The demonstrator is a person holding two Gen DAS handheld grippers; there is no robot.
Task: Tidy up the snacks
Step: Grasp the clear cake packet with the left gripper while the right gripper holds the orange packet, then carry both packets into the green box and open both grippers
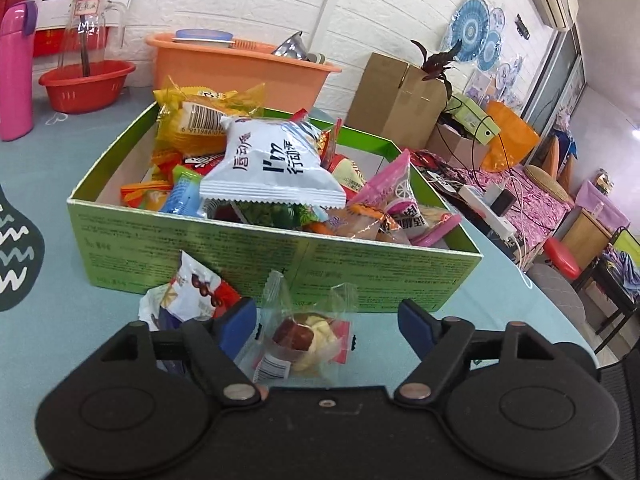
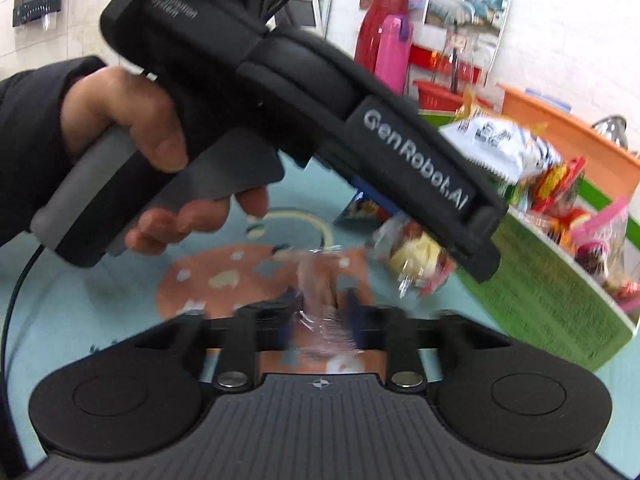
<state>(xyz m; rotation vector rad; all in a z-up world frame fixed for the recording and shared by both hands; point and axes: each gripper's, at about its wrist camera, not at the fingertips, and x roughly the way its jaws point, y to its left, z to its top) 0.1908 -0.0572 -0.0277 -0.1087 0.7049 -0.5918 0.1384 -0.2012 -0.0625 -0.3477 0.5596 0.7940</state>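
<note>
A green box (image 1: 384,268) full of snack packets stands on the light blue table; it also shows in the right wrist view (image 2: 548,292). My left gripper (image 1: 326,318) is open, low over the table just in front of the box. A clear-wrapped snack (image 1: 304,340) with a brown and a yellow piece lies between its fingers. A white and red snack packet (image 1: 192,292) lies by the left finger. My right gripper (image 2: 320,312) is shut on a clear snack wrapper (image 2: 320,320), blurred by motion. The right wrist view shows the left gripper's body (image 2: 400,152) above the clear-wrapped snack (image 2: 412,256).
An orange tub (image 1: 248,68), a red basket (image 1: 86,84) with a glass jug and a pink bottle (image 1: 16,68) stand behind the box. A dark patterned mat (image 1: 16,248) lies at the left. An orange patterned mat (image 2: 248,280) lies under my right gripper.
</note>
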